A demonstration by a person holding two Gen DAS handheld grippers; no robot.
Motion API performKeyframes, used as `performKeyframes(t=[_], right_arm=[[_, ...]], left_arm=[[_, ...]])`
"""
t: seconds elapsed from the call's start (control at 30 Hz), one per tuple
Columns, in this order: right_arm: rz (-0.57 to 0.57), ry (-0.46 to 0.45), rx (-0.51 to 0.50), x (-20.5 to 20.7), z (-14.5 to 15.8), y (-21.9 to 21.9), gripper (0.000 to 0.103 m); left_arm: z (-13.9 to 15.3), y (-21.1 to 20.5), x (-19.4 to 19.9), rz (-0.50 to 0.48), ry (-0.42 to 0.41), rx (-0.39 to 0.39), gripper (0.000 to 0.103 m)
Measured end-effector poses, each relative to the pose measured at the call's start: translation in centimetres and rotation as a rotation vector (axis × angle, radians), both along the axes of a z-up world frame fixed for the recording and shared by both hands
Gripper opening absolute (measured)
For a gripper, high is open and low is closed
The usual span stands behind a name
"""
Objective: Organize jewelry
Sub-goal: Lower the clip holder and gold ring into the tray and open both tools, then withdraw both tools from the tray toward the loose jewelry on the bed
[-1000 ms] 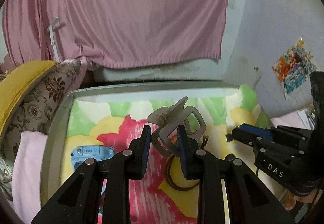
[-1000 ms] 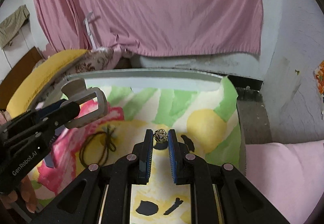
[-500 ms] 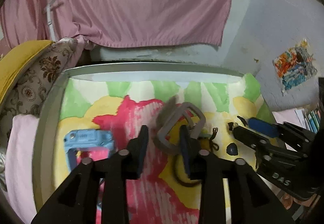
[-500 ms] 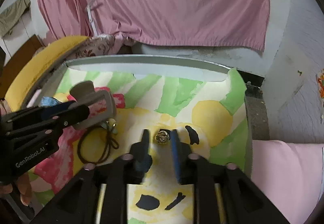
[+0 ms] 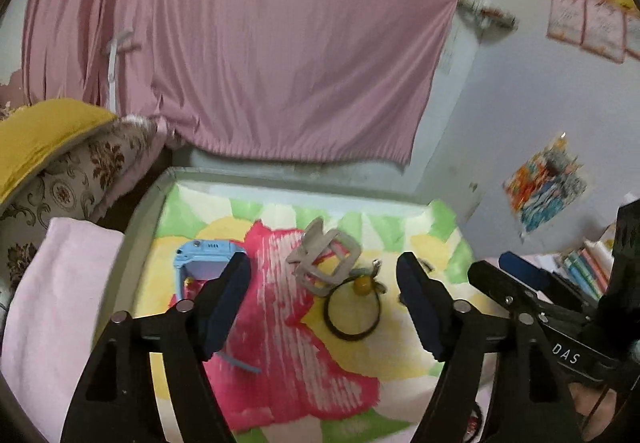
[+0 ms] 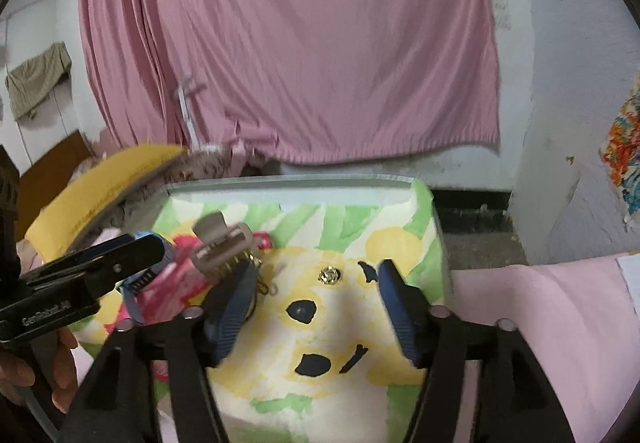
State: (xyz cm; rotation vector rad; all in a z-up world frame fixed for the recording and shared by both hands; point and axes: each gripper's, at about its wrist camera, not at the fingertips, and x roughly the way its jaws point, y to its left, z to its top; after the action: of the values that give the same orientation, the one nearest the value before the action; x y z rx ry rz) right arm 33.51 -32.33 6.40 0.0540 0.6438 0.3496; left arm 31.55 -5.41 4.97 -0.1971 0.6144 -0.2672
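Both grippers hover over the painted counter (image 5: pixel 192 203) with fingers spread apart and empty. The grey hair claw (image 5: pixel 326 261) lies against the black hair tie (image 5: pixel 354 317), beside the blue watch (image 5: pixel 200 259); the small gold ring (image 6: pixel 329 275) sits alone ahead of the right gripper (image 6: pixel 314 307). Reaching in with the left gripper (image 5: pixel 322 307) risks snagging claw and tie together (they overlap), while the tiny ring could skid away.

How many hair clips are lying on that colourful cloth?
1. The grey hair clip lies near the middle of the cloth, beside the hair tie. Others may be hidden behind the jaws.
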Motion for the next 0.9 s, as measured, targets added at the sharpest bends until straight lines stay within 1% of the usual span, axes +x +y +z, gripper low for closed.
performKeyframes(t=[0.07, 0.13, 0.23, 0.27, 0.33, 0.43, 0.53, 0.67, 0.77, 0.9], right_arm=[[-0.008, -0.038, 0.012, -1.0, 0.8, 0.0, 0.077], [-0.025, -0.079, 0.023, -2.8, 1.4, -0.4, 0.088], [-0.040, -0.131, 0.043, -5.3, 2.3, -0.9, 0.100], [-0.041, -0.141, 0.045, -5.9, 2.4, -1.0, 0.101], [-0.042, -0.172, 0.056, -7.7, 2.8, -1.3, 0.103], [-0.039, -0.201, 0.073, -9.9, 3.1, -1.6, 0.103], [-0.039, -0.214, 0.101, -11.9, 3.7, -2.2, 0.103], [-0.036, -0.226, 0.093, -14.3, 4.5, -2.2, 0.103], [-0.027, -0.225, 0.088, -15.9, 4.7, -2.1, 0.103], [-0.030, -0.240, 0.074, -18.3, 4.3, -1.9, 0.103]], left_arm=[[0.7, 0.2, -1.5, -0.003, -0.034, 0.002, 0.070], [1.3, 0.4, -3.1, 0.004, -0.063, 0.004, 0.070], [2.2, 0.7, -5.8, 0.006, -0.111, -0.006, 0.074], [2.3, 0.7, -6.5, 0.008, -0.123, -0.007, 0.081], [2.7, 1.0, -8.7, 0.017, -0.170, -0.013, 0.087], [3.4, 1.1, -11.4, 0.011, -0.227, -0.005, 0.087], [3.7, 1.4, -13.8, 0.019, -0.259, 0.010, 0.087], [3.6, 2.1, -16.4, 0.022, -0.258, -0.022, 0.087], [3.4, 2.5, -18.1, 0.031, -0.262, -0.017, 0.087], [2.8, 2.8, -20.4, 0.040, -0.264, -0.009, 0.087]])
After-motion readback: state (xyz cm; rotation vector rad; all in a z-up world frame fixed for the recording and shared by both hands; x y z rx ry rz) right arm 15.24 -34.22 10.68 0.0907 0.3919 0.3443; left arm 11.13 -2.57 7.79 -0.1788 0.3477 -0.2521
